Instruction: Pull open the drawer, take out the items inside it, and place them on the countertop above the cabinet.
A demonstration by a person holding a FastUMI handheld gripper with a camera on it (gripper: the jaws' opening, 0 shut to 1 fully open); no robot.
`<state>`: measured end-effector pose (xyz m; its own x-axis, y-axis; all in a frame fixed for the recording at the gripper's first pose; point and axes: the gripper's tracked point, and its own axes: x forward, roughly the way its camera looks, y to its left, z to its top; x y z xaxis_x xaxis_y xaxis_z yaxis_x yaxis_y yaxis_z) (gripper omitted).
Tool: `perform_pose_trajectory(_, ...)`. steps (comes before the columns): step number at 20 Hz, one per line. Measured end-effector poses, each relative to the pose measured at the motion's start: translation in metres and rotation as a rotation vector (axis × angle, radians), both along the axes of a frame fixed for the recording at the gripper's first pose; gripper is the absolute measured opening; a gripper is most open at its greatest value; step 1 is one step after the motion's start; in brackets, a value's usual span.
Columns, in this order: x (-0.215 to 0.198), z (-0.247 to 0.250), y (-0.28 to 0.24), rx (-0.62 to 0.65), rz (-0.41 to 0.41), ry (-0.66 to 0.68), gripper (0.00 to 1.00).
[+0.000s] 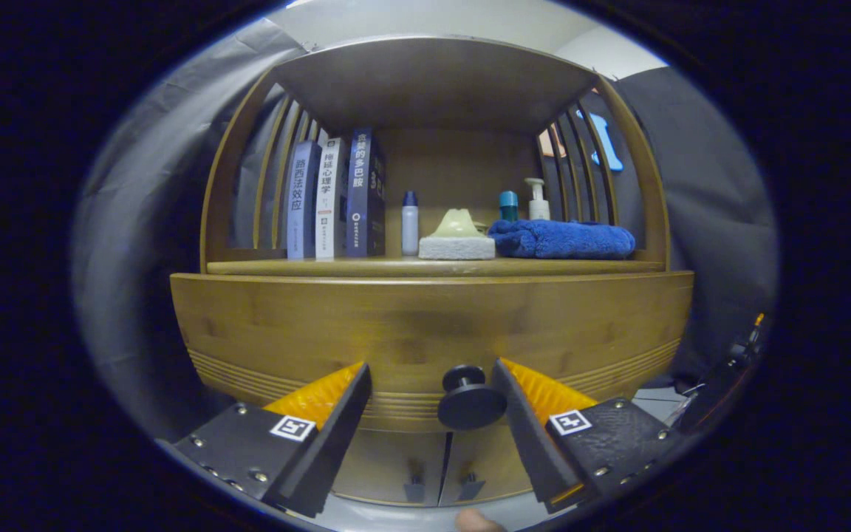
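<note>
The gripper (431,388) stood with fingers (344,399) spread apart, the drawer knob (470,399) between them, nearer the right one, untouched. The wooden drawer (425,325) was closed. On the counter (366,267) above stood three books (335,198), a small bottle (410,223) and a blue towel (562,239).

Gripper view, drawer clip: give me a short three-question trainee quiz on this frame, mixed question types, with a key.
1. True or false: the gripper has both fingers pressed on the drawer knob.
2. What lies immediately beside the blue towel on the countertop, on the books' side? A) books B) sponge block C) pump bottle
3. Fill in: the drawer front is ____ (open/closed).

Key:
1. False: the fingers stand open, the knob between them, nearer the right finger.
2. B, the sponge block.
3. Closed; it sits flush under the countertop.
</note>
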<state>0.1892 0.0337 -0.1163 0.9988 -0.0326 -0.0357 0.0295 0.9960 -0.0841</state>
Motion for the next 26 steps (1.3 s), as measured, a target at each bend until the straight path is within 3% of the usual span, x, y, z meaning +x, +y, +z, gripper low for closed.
perform_pose_trajectory(9, 0.031, -0.002, 0.0, -0.011, -0.01, -0.017, 0.99)
perform_pose_trajectory(14, 0.028, -0.002, 0.0, 0.07, 0.013, 0.047, 0.99)
perform_pose_trajectory(18, 0.015, -0.019, -0.017, 0.148, -0.061, 0.136, 0.99)
perform_pose_trajectory(22, -0.016, -0.026, -0.032, 0.042, -0.085, 0.137, 0.99)
perform_pose_trajectory(26, -0.059, -0.027, -0.029, -0.067, -0.057, 0.151, 0.99)
